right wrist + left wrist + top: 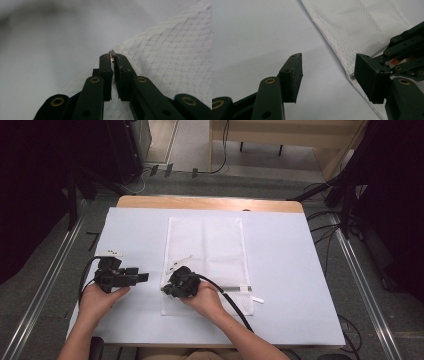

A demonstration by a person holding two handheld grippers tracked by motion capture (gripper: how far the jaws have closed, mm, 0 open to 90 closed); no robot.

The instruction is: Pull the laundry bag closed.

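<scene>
A white mesh zipper bag (207, 245) lies flat in the middle of the table. My right gripper (164, 290) rests at the bag's near left edge, shut on a small metal zipper pull (111, 53); in the right gripper view the jaws (113, 65) meet over the mesh (175, 50). My left gripper (145, 276) stands open just left of that edge, over bare sheet. In the left gripper view its jaws (328, 75) straddle the bag's hem (362, 27), the metal pull (352, 75) lies by one jaw, and the right gripper (407, 55) comes in from the right.
A white sheet (280, 270) covers the wooden table (210, 202). Small white tags lie at the left (109, 253) and by the bag's near right corner (257, 299). A dark zipper strip (235, 289) runs along the bag's near end. Cables trail from both grippers.
</scene>
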